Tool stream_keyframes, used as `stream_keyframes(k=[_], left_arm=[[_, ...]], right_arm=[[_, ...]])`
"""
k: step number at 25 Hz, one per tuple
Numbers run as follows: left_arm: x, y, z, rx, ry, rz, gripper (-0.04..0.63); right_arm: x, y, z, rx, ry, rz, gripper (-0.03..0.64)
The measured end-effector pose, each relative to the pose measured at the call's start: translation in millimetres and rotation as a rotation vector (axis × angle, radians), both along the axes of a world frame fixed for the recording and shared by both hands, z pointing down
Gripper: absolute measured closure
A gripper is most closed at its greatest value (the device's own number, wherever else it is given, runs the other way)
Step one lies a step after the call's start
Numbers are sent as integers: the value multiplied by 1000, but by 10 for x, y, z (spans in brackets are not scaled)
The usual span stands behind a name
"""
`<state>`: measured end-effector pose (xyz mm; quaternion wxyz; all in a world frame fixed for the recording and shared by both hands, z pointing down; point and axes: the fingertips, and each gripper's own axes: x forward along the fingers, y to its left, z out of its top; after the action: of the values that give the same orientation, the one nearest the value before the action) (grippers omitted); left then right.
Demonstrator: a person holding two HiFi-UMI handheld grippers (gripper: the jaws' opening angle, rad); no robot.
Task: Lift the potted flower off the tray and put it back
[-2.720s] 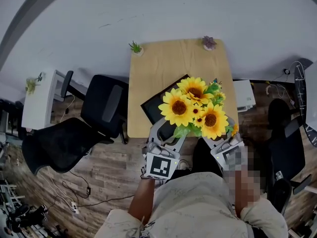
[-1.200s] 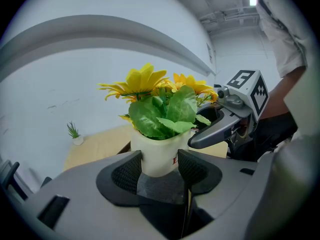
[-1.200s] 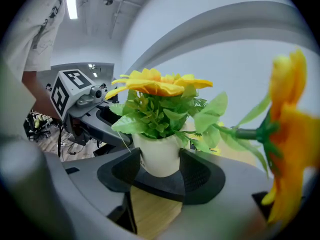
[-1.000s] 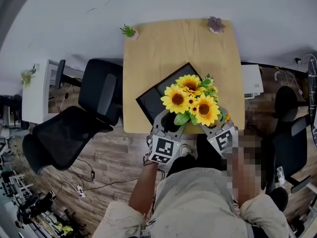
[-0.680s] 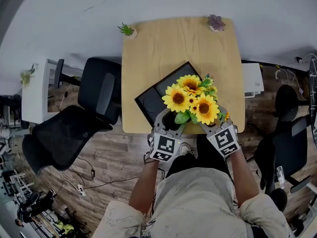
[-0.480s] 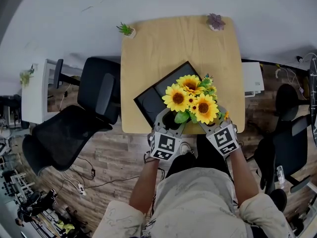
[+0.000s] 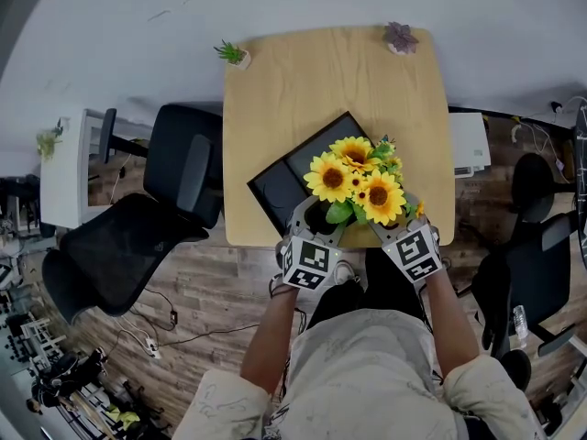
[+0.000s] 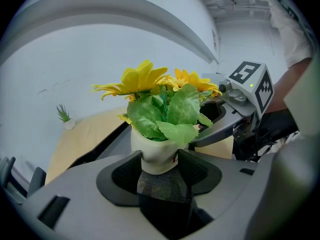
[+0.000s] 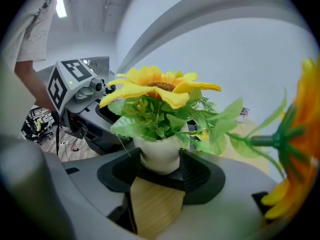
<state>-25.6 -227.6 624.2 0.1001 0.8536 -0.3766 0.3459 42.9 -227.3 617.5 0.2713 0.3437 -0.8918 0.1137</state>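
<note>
With left gripper point(image 7: 320, 218) and right gripper point(image 7: 386, 229), jaws clamped on the pot point(image 8: 158, 153) from opposite sides, at the near right edge of the tray point(image 7: 282, 187). Shows pot only in gripper views; from the head, hides it under sunflowers point(image 7: 356, 183). Cannot tell whether resting or lifted.

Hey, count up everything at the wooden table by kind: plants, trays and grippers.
Potted plants: 3 (yellow sunflowers in a white pot, small green potted plant, small purple potted plant)
Trays: 1 (black rectangular tray)
Hand-held grippers: 2 (left hand-held gripper, right hand-held gripper)
Total: 6
</note>
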Motion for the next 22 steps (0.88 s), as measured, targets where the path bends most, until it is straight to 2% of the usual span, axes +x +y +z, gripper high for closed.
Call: stream_keyframes(k=[11,17,22], left_arm=[[-6,-7,59,-49,0,-5,360],[-11,3,67,-21,-61,30,360],[-16,5,74,-25,-52,33,360]], right_arm=[[-2,-12,31,-20,-6,-2,356],[-3,2,23,-18,-11,8,356],[-10,7,30,-19,-9,13,354]])
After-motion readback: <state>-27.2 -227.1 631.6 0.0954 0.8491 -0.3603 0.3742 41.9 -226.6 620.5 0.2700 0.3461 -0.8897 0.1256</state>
